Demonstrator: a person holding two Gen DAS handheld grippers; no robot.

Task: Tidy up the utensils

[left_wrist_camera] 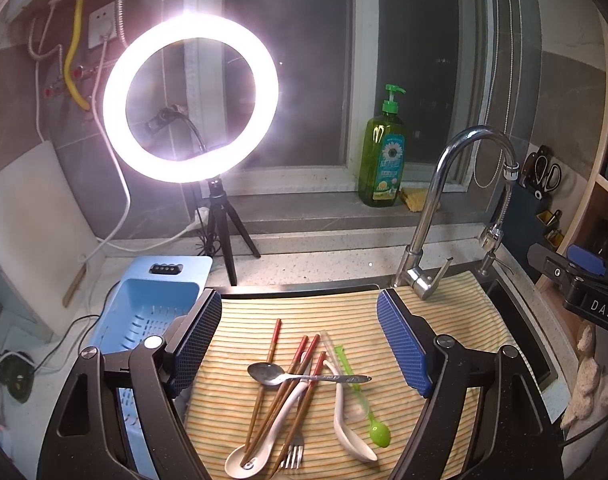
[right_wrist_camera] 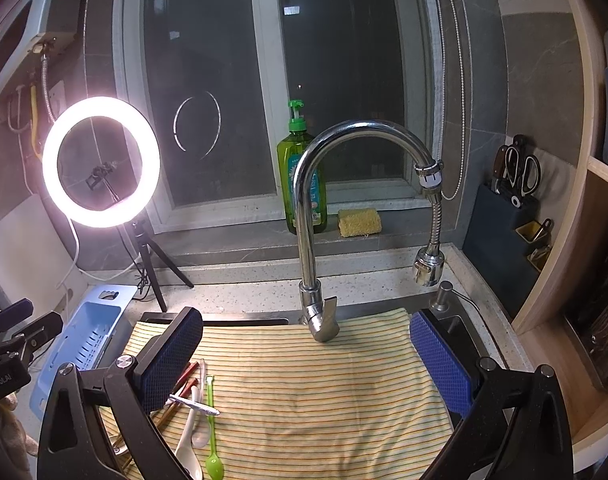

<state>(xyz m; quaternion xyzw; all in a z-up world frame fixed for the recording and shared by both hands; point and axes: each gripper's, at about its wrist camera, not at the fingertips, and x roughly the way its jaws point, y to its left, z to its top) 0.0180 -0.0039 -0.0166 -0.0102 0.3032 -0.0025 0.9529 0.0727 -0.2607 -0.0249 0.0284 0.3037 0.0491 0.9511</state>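
Hiding part of the chopsticks [right_wrist_camera: 184,380], the right gripper [right_wrist_camera: 304,364] and left gripper [left_wrist_camera: 300,340] hover, jaws spread, empty.

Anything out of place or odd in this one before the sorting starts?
The utensils lie jumbled on the striped cloth: the metal spoon lies crosswise over the chopsticks. The blue basket looks empty. Nothing spilled or broken.

Black hand-held gripper [left_wrist_camera: 300,344] frames, blue waffle-textured pads [left_wrist_camera: 404,344], silver screws [left_wrist_camera: 445,341]
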